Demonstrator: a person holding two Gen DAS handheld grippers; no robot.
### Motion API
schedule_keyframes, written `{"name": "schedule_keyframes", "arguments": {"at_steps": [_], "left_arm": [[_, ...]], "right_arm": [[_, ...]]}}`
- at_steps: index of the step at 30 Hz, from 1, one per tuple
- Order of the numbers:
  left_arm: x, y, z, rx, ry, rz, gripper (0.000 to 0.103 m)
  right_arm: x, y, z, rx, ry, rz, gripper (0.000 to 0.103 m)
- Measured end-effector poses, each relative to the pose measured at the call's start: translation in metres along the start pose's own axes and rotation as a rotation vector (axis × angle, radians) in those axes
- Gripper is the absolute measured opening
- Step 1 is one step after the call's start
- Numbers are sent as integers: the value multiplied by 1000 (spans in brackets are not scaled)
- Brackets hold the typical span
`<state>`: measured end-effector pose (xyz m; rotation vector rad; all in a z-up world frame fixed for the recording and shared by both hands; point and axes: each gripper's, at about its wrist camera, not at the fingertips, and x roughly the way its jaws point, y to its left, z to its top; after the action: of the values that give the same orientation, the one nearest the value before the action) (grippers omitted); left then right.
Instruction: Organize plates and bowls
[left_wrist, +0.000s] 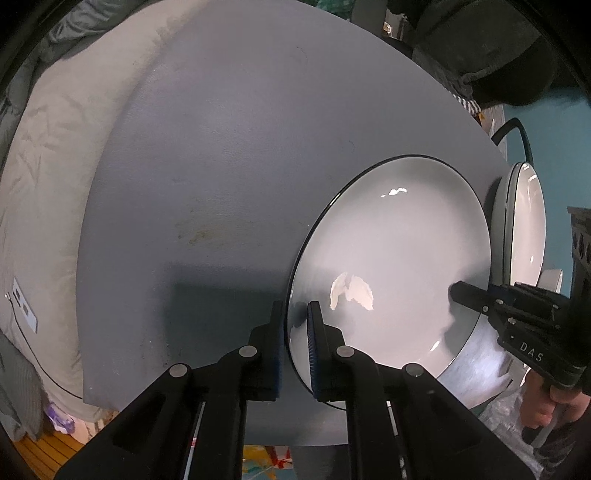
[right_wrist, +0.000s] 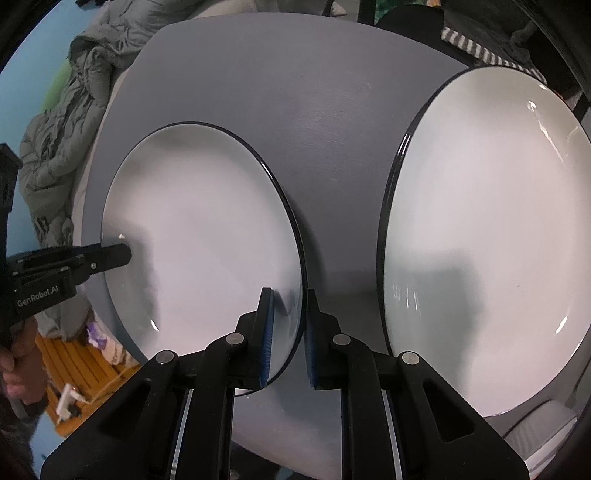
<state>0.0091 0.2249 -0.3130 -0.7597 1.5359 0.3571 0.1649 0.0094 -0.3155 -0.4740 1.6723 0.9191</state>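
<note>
Your left gripper (left_wrist: 297, 314) straddles the near rim of the white round ceramic plate with a thin black edge (left_wrist: 391, 258), fingers either side, gap showing, not clamped. Your right gripper (right_wrist: 290, 301) does the same on that plate's opposite rim, also parted. Right of the right gripper sits a second matching white plate (right_wrist: 491, 243), both on the grey table (right_wrist: 295, 92).

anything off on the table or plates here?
Minor only. The table has a brownish stain left of the near plate, which overhangs the table's front edge where both claws straddle its rim. White patches on the plate look like glare. Second plate looks fine.
</note>
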Motion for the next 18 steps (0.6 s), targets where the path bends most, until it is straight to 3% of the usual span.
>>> {"name": "schedule_keyframes", "arguments": {"at_steps": [12, 18], "left_arm": [[-8, -2, -6, 13, -26, -25, 10], [-22, -12, -8, 54, -45, 8, 11]], "right_arm": [[-8, 8, 5, -2, 0, -14, 13], [-16, 11, 4, -6, 3, -16, 13]]}}
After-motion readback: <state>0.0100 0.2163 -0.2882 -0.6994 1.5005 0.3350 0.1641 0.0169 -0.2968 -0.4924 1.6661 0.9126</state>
